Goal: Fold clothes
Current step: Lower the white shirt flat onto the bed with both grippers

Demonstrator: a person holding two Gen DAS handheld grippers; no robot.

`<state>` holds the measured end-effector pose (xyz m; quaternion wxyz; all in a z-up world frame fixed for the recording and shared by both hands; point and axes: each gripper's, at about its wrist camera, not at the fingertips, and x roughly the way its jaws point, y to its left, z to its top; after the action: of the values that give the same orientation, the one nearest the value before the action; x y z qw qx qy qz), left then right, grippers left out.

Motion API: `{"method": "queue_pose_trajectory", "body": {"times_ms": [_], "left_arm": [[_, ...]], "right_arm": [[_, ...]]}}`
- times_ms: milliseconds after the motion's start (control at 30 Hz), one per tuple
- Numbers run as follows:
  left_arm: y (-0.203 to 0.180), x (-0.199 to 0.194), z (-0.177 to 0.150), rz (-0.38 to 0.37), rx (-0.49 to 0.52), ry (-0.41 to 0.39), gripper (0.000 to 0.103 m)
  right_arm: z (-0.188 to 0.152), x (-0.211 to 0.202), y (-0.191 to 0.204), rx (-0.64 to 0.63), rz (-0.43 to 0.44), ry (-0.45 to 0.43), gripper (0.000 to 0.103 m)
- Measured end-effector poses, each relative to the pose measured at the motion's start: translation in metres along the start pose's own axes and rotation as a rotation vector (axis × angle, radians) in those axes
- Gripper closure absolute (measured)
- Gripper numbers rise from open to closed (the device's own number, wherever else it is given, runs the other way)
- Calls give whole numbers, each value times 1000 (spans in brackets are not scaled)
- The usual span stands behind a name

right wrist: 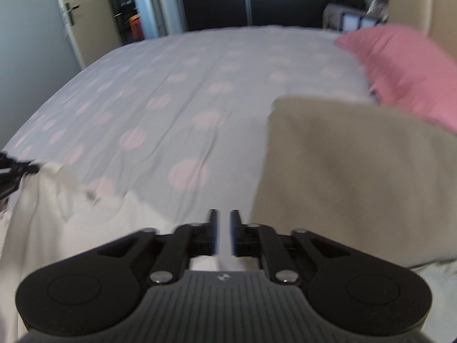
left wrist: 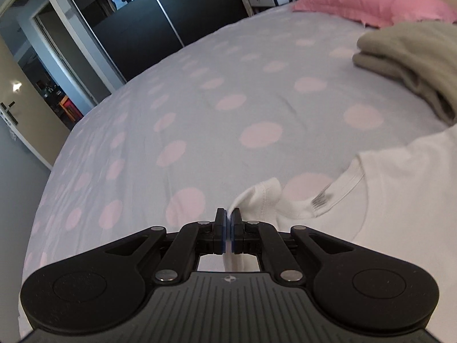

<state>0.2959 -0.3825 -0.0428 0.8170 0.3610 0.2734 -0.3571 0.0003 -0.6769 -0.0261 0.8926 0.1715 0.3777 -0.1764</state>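
At the bottom centre of the left wrist view, the left hand-held gripper (left wrist: 228,217) is clenched on a fold of the white cotton T-shirt (left wrist: 400,194), the cloth pinched between its blue-padded fingers (left wrist: 219,228). From there the shirt spreads to the lower right of the frame, lying on the pale grey bedsheet with pink polka dots (left wrist: 200,100). A small neck label (left wrist: 321,199) shows at the ribbed collar, but its print is too blurred to read. A tiny logo mark on the gripper body is likewise unreadable.

Low in the right wrist view, the right hand-held gripper (right wrist: 222,220) has its jaws standing slightly apart with white cloth between them; motion blur keeps me from telling whether they grip it. A folded olive-beige garment (right wrist: 357,171) sits just right of it, cut off at the frame edge. A pink pillow (right wrist: 400,68) lies beyond, at the upper right. At the far left edge the other gripper (right wrist: 12,171) is only a dark blur.
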Motion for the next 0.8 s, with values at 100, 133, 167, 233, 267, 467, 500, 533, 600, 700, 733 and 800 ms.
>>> {"method": "queue_pose_trajectory", "body": {"times_ms": [100,133,167,233,267,467,500,533,600,700,733,800], "left_arm": [[2,6,-7,8,10,19,102],[4,7,-9,7,4,25,102],[6,9,-11,6,-2,32,102],[9,12,-15,3,-9,41,102],[9,13,-16,2,-6,42,102],[13,19,-26,6,-18,59,102],[13,17,-27,6,-21,53,102],[14,16,-28,7,-24,47,102],[14,12,-27,4,-31,28,102],[15,3,-18,-14,-51,-15,102],[14,0,-13,-22,-60,-30,102],[8,-2,0,-27,-55,-56,102]], "right_arm": [[-12,30,-4,42,80,44,52],[-15,41,-4,50,84,61,52],[-18,52,-5,58,87,77,52],[-21,61,-4,67,94,84,53],[-22,61,-4,70,98,80,54],[-27,62,0,83,120,55,95],[-28,63,1,85,124,51,95],[-29,63,1,87,128,47,96],[-29,61,3,87,128,35,96],[-13,34,5,34,43,-22,96],[-7,25,5,16,15,-41,96],[3,9,6,-15,-40,-73,96]]}}
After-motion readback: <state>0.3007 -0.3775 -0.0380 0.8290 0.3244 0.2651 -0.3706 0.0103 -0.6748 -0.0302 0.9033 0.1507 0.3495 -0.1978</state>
